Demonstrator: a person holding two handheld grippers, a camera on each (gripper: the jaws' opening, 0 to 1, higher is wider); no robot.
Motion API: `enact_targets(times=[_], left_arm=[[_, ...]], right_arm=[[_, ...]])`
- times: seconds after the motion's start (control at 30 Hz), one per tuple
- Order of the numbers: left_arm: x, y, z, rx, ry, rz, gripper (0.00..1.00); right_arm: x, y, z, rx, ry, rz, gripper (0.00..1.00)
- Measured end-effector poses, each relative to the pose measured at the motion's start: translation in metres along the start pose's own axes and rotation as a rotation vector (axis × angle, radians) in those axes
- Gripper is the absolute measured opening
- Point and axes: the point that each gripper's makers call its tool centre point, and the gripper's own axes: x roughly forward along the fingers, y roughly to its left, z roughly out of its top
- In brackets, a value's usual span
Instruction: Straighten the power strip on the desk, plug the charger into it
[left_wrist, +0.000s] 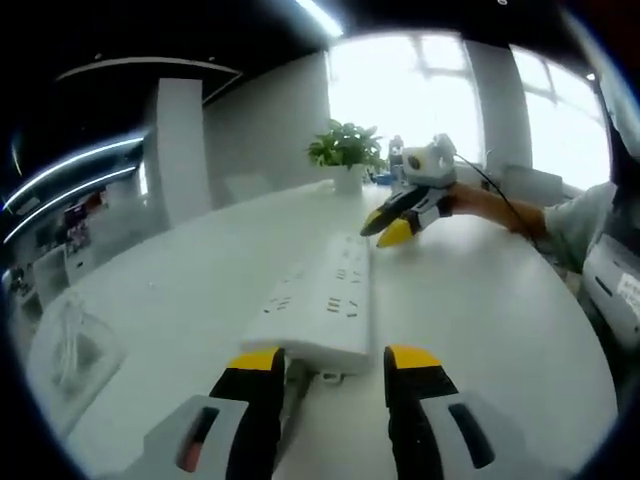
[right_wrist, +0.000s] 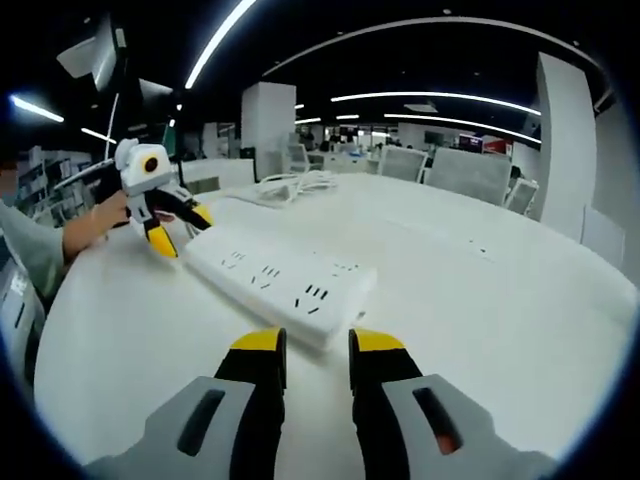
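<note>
1. The white power strip (left_wrist: 325, 305) lies flat on the white desk (left_wrist: 480, 300), one gripper at each end. The left gripper (left_wrist: 328, 362) has its jaws apart, straddling the near end where the cord leaves. If it pushes instead of clamping, the strip could skid sideways and end up more crooked.
2. In the right gripper view, the right gripper (right_wrist: 316, 342) sits just beside the strip's other end (right_wrist: 285, 285), jaws a little apart and holding nothing. Pushing from both ends at once could spin or lift the strip.
3. The trapped cord may pull the strip back out of line once released.
4. A coiled white cable (right_wrist: 290, 186), possibly the charger's, lies on the far side of the desk, well apart from the strip. I cannot make out the plug; a grip on loose cable would let it dangle and miss the sockets.
5. The potted plant (left_wrist: 347, 150) stands clear.
</note>
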Motion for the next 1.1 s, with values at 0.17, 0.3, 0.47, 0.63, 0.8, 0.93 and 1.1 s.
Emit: enact_targets(times=[0.17,0.3,0.47,0.63,0.8,0.93,1.1], left_arm=[[0.0011,0.0009,-0.0008,-0.004,0.003,0.017,0.41],[0.0019,0.0024,-0.0011,0.008,0.010,0.031,0.41],[0.0025,0.0062,-0.0003,-0.006,0.002,0.061,0.37],[0.0029,0.0047,-0.0006,0.003,0.006,0.074,0.37],[0.0032,0.0043,-0.0004,-0.006,0.005,0.095,0.38],[0.0034,0.0044,0.0007,-0.021,-0.007,0.095,0.37],[0.0050,0.0024,0.0017,-0.035,-0.008,0.110,0.36]], right_arm=[[0.0026,0.0030,-0.0002,-0.013,0.004,0.009,0.23],[0.0033,0.0040,0.0018,-0.013,-0.001,0.012,0.22],[0.0046,0.0050,0.0016,-0.067,0.024,0.002,0.21],[0.0077,0.0043,0.0015,-0.120,0.059,-0.011,0.21],[0.0097,0.0014,0.0017,-0.148,0.084,-0.020,0.19],[0.0098,-0.0004,0.0013,-0.148,0.091,-0.027,0.20],[0.0091,-0.0036,0.0009,-0.133,0.091,-0.023,0.19]])
